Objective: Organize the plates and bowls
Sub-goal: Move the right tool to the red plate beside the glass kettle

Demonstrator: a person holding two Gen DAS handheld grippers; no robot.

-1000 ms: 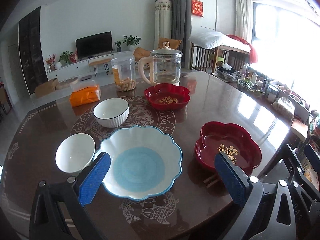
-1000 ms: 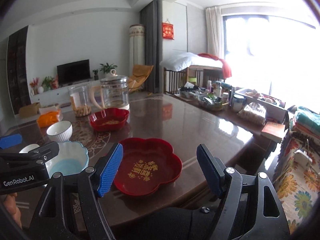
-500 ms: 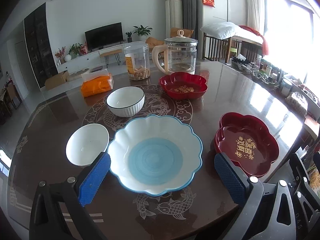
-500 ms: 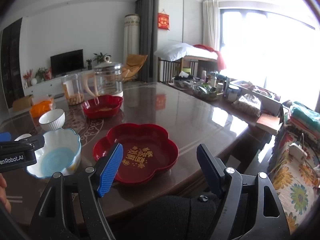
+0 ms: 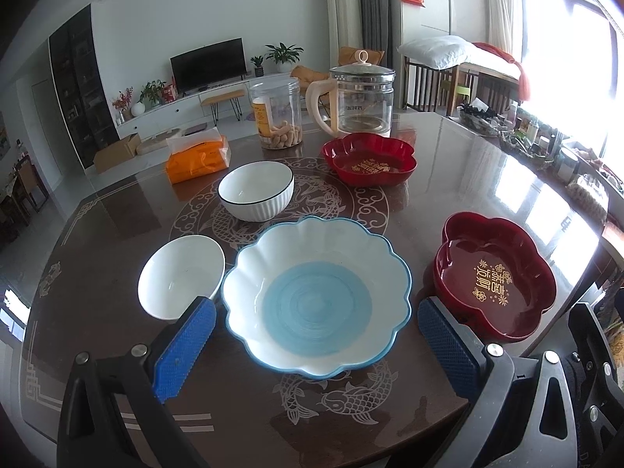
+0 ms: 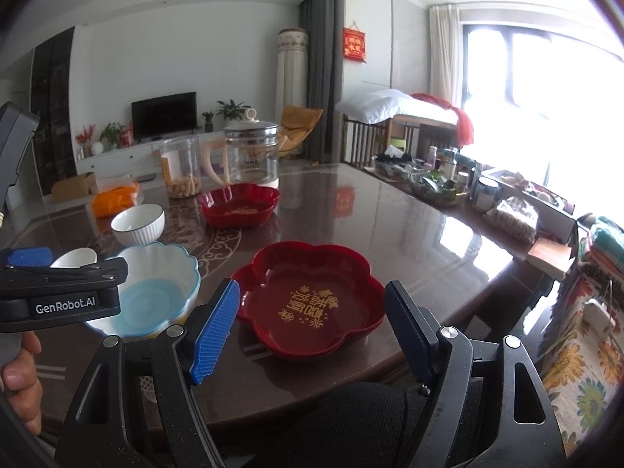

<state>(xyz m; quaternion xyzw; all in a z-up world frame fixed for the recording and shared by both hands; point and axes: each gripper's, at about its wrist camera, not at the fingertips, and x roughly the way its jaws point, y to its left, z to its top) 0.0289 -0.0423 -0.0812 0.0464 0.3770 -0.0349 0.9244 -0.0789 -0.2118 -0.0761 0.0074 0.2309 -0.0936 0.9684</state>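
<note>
Geometry: near red plate (image 6: 310, 306) dead ahead at 12 o'clock of right gripper (image 6: 312, 329), low between the blue pads, not touching either. Right jaws spread wide, holding nothing. Flower outline roughly round, so no real long axis; gold lettering runs about 10 to 4 in right wrist view. Near rim lobe closest to the fingers, sitting close to the near edge of table (image 5: 460, 179).

From left gripper (image 5: 312, 337), same plate (image 5: 493, 275) off at 2 o'clock, outside the right-hand pad. Blue scalloped bowl (image 5: 318, 296) at 12 o'clock instead, framed between the pads, untouched. Left jaws likewise wide open and empty.

Small white bowl (image 5: 181, 275) at 10 o'clock of left gripper, just beside the scalloped bowl. Ribbed white bowl (image 5: 255, 191) at 11, farther back. Far red plate (image 5: 368, 160) past 12, in front of glass kettle (image 5: 360, 99).

Judgement: right gripper nearer the near red plate, likely first pick, with far red plate the probable stacking mate. Left side better placed for bowls.
</note>
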